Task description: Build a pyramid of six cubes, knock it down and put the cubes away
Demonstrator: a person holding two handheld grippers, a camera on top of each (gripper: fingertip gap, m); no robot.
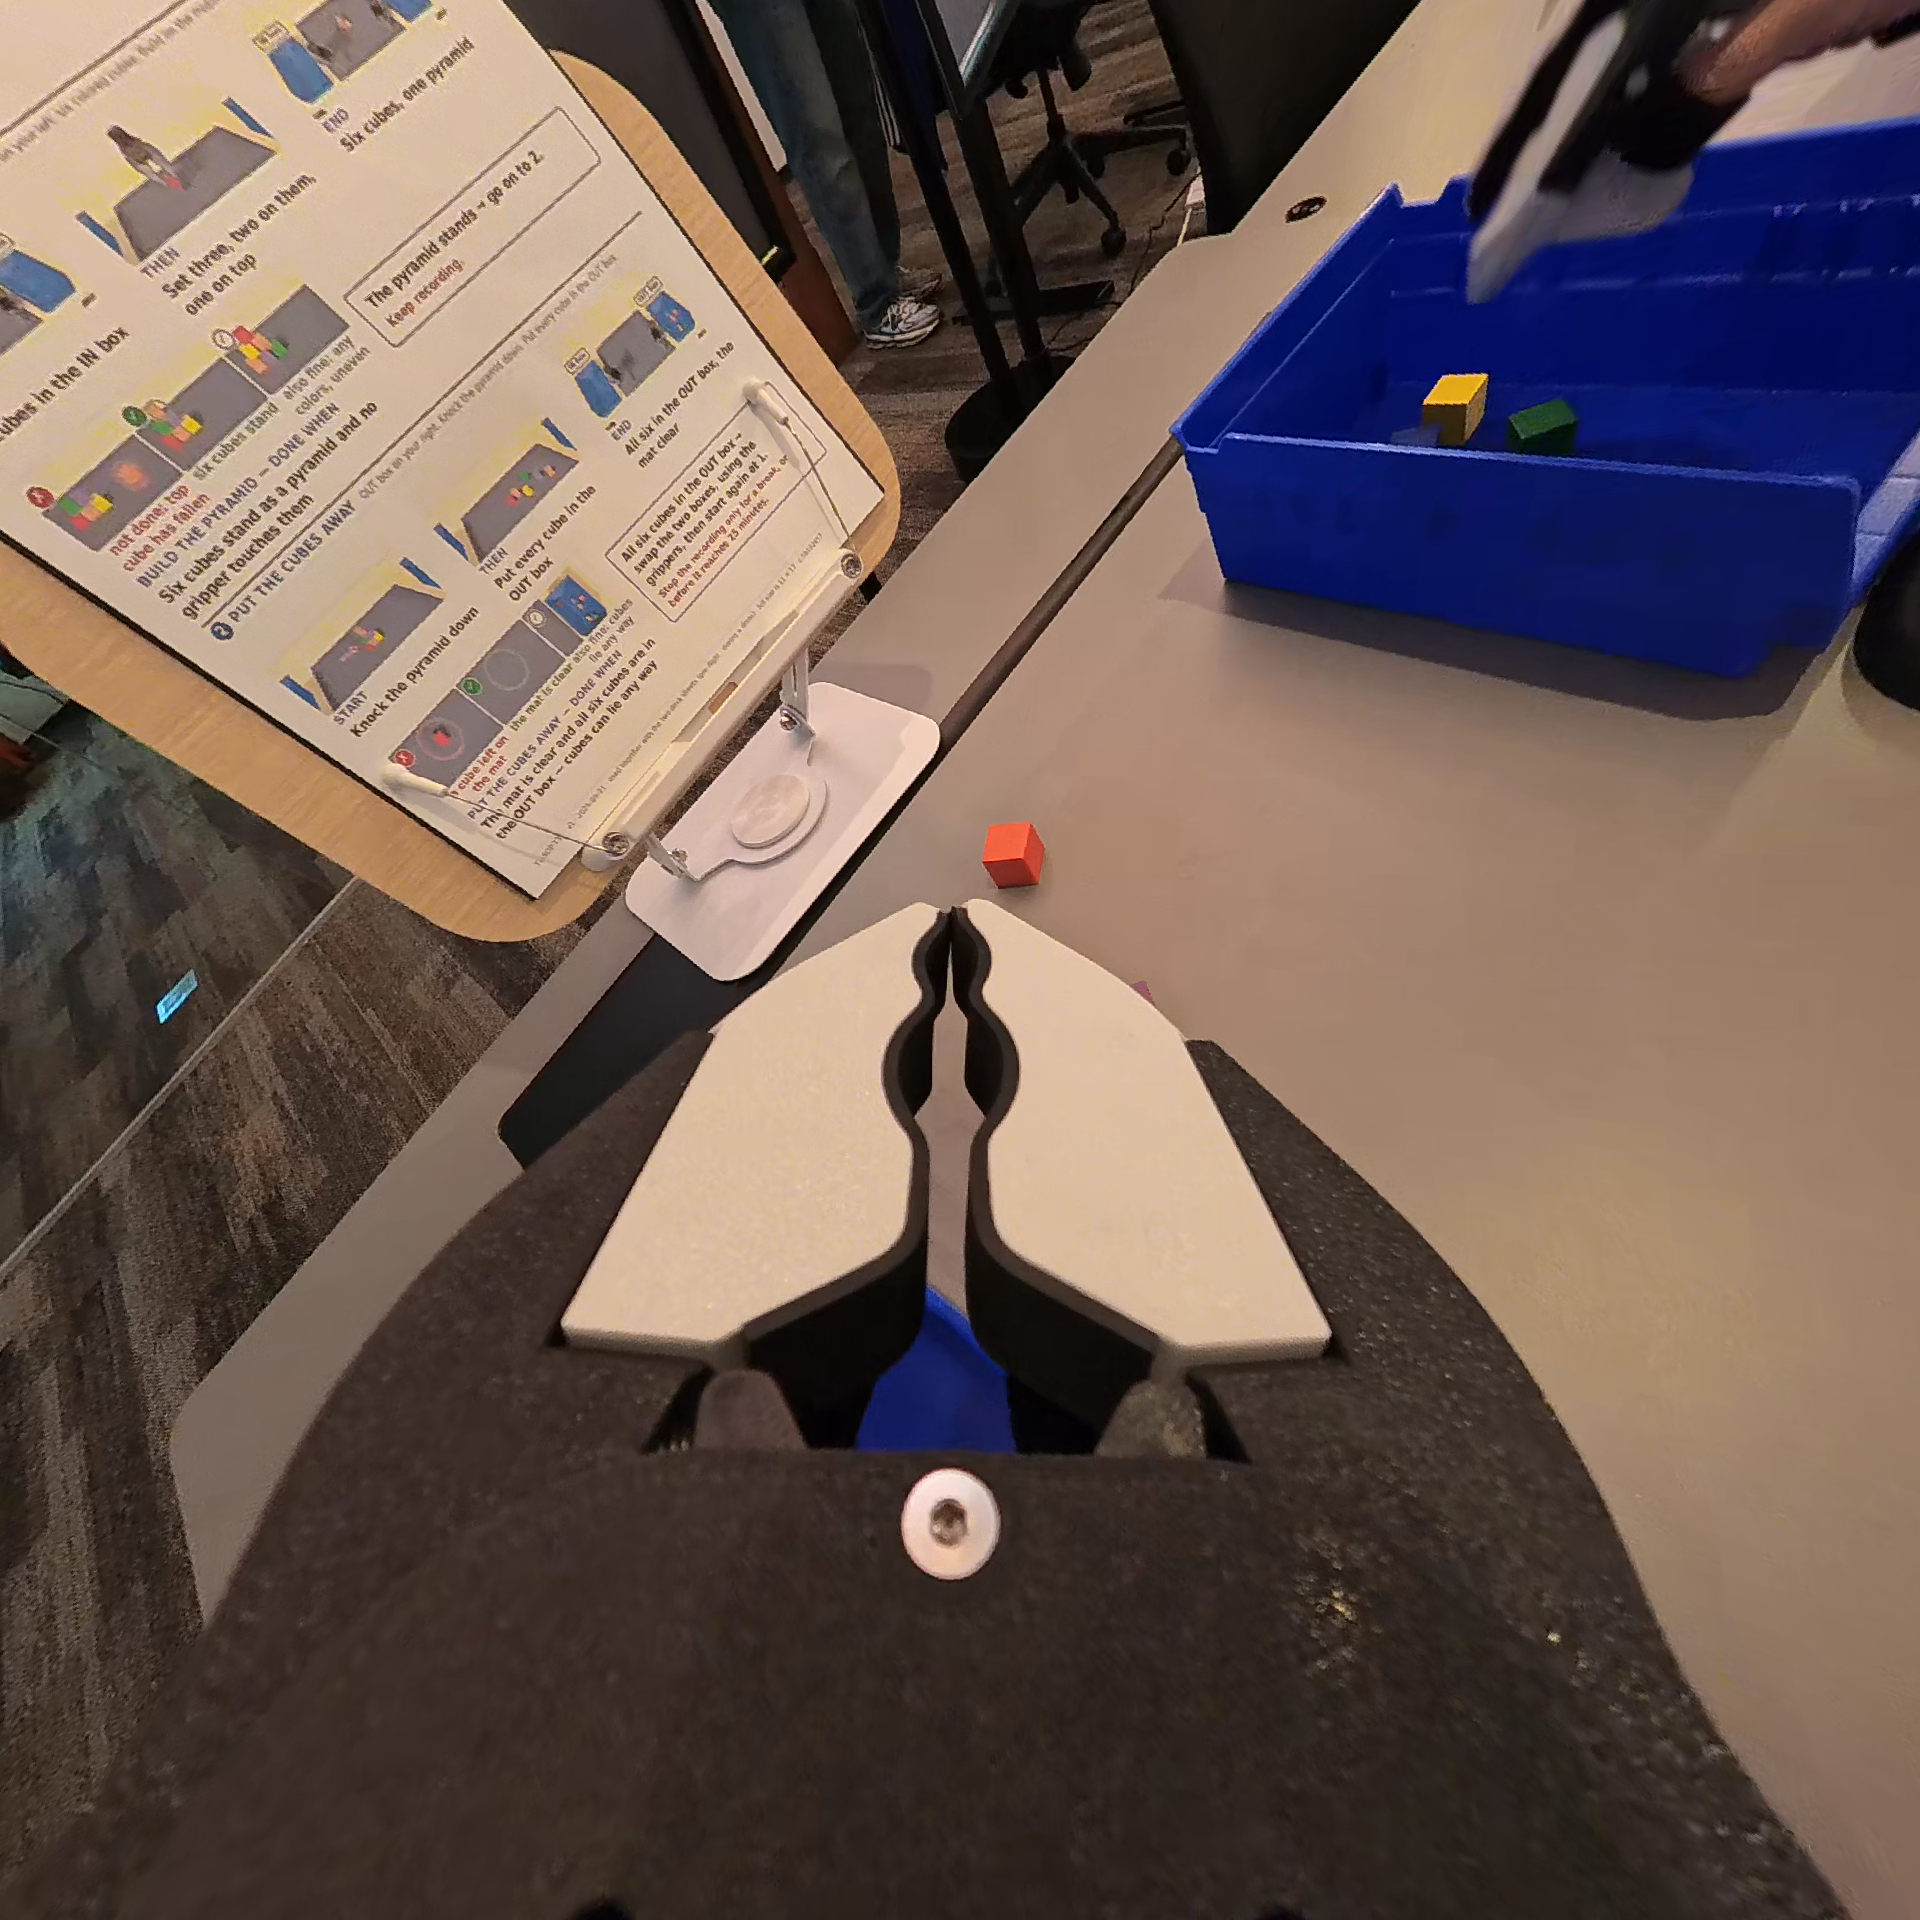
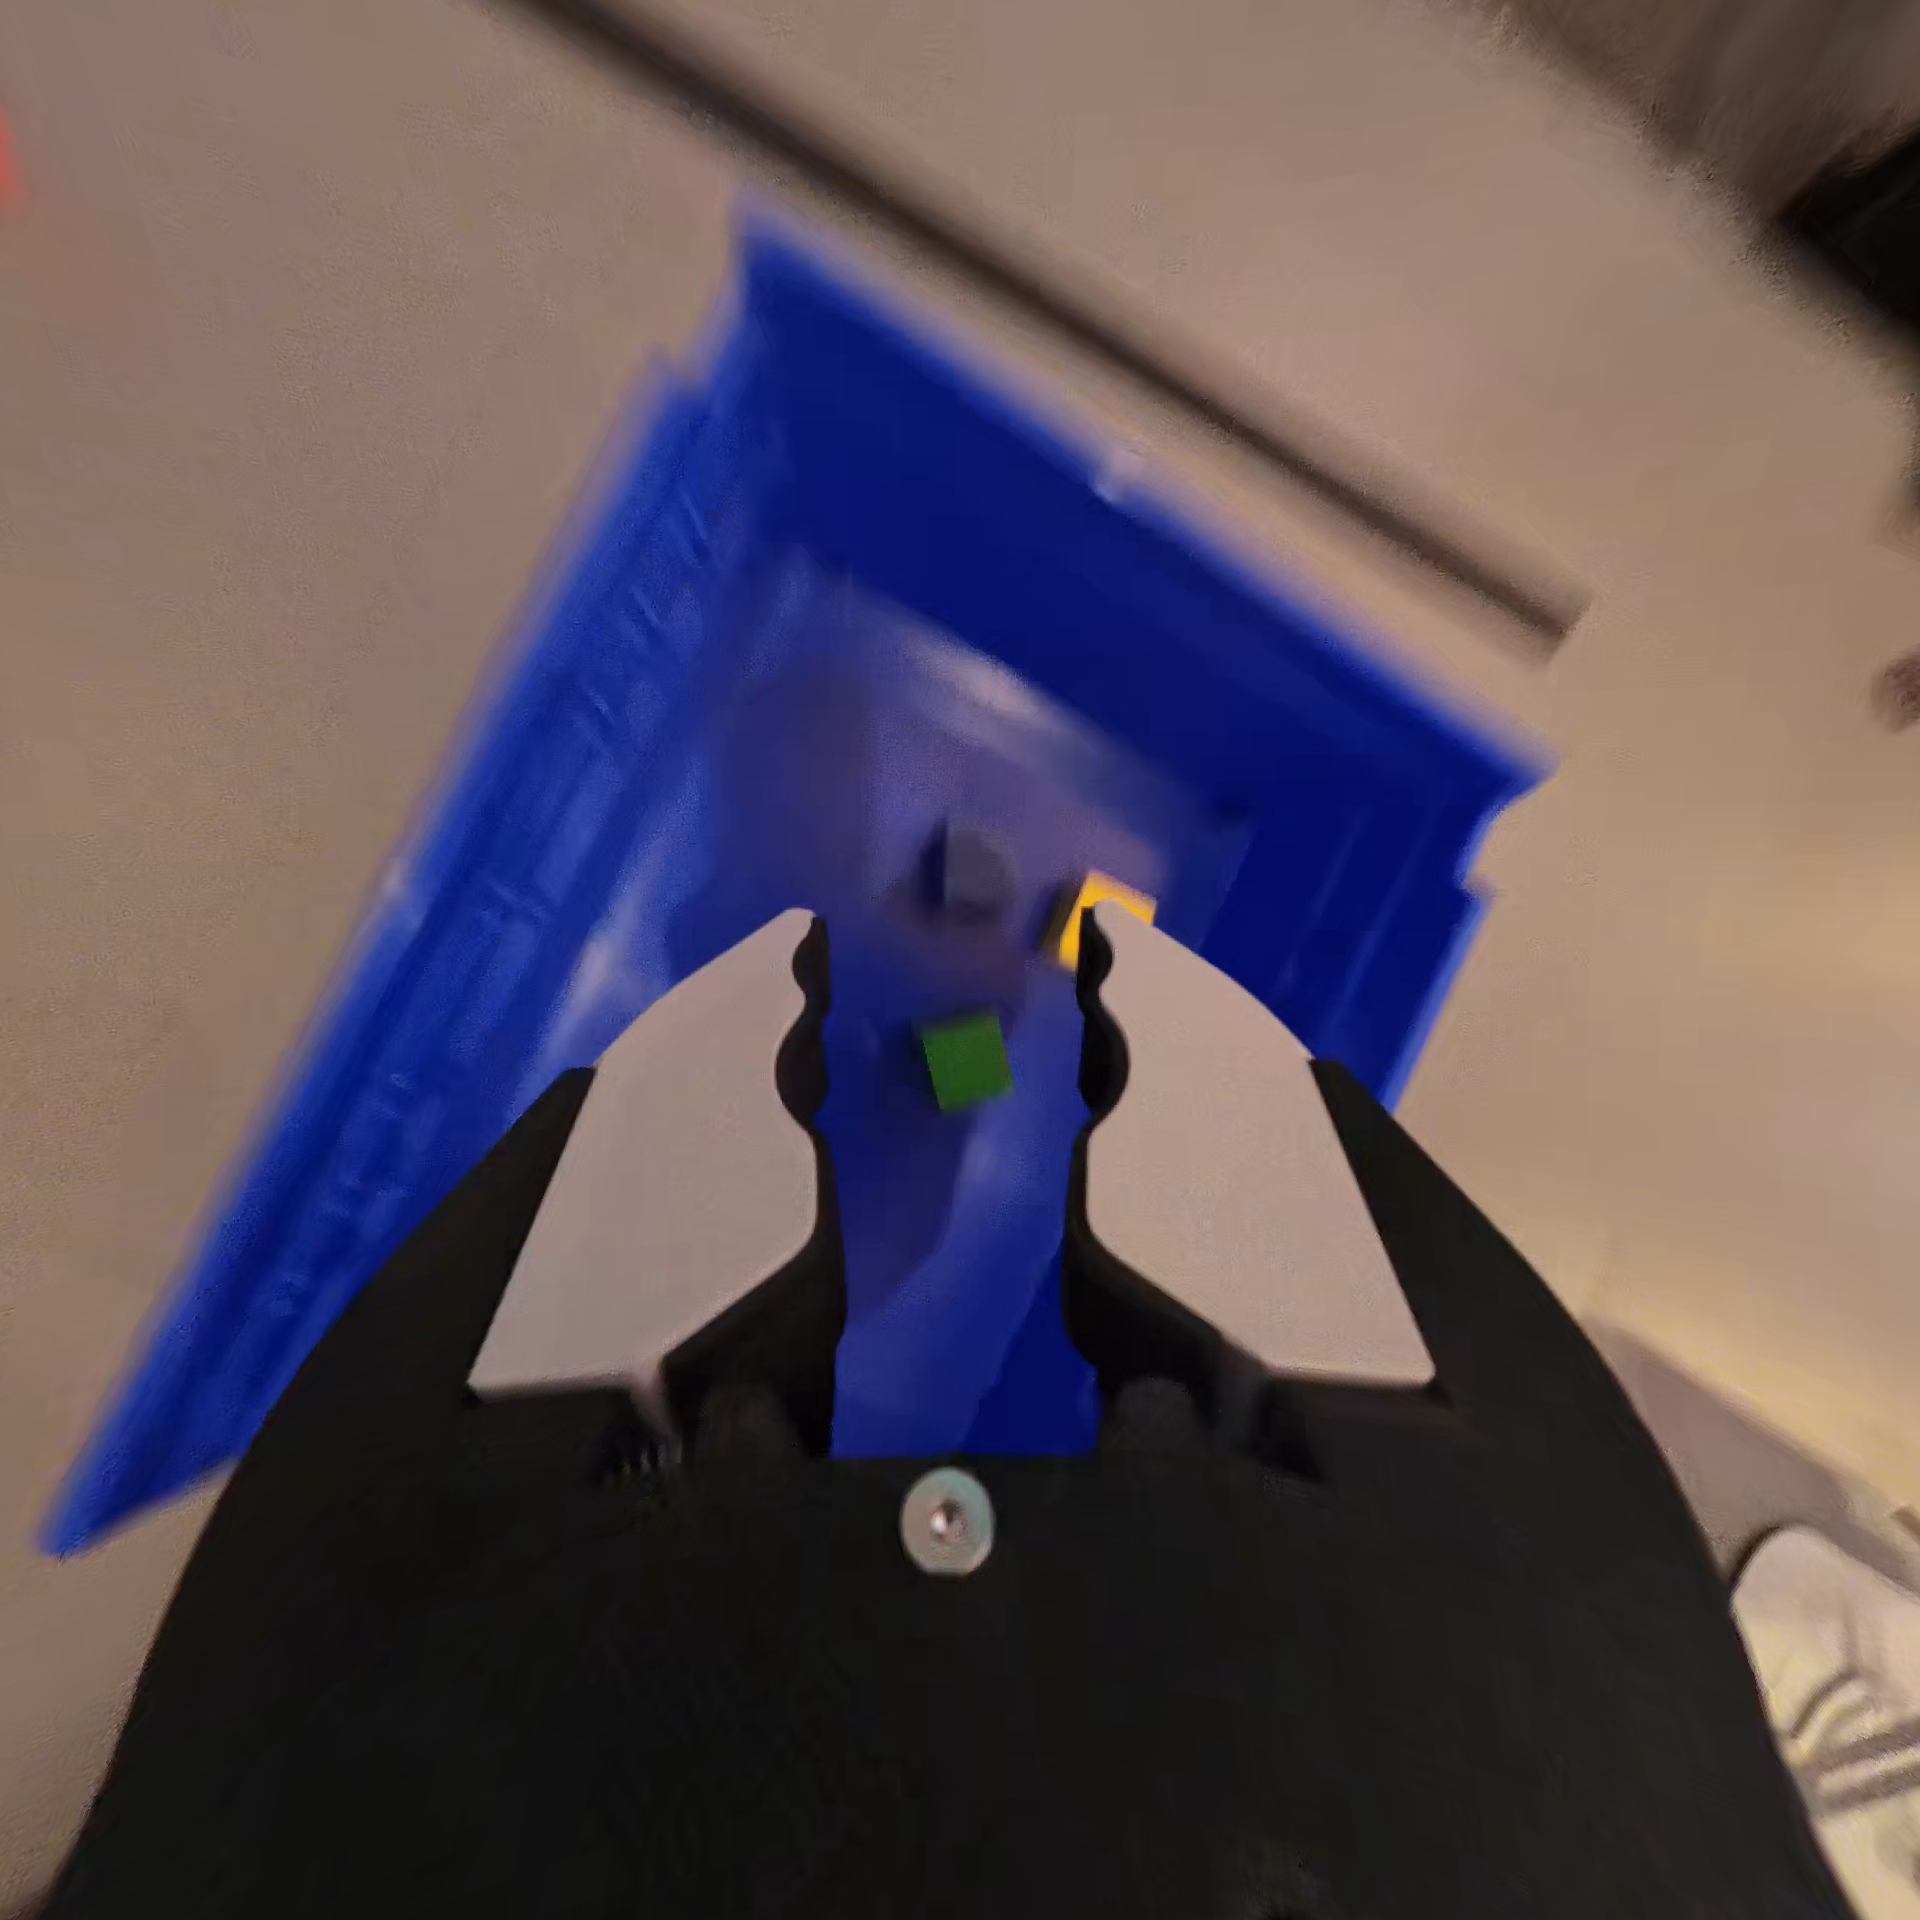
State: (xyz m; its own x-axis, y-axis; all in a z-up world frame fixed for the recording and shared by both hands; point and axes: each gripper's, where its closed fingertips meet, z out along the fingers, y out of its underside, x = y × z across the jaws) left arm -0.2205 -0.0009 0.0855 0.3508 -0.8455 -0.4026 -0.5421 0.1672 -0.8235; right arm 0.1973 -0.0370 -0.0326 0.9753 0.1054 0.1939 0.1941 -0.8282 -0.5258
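Right gripper (image 2: 948, 930) gapes empty over the blue bin (image 2: 665, 644) — left gripper (image 1: 951, 914), pinched closed on nothing, should open squarely around the orange cube (image 1: 1013, 854).

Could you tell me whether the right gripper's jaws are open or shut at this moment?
Open. The right gripper hangs over the blue bin, jaws apart with nothing between them; the green cube shows through the gap.

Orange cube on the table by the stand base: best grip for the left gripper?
Take the small orange cube from above across two opposite vertical faces. It sits flat and alone on the grey table, apart from the white stand base, so both sides are free. The left gripper is shut and must open first.
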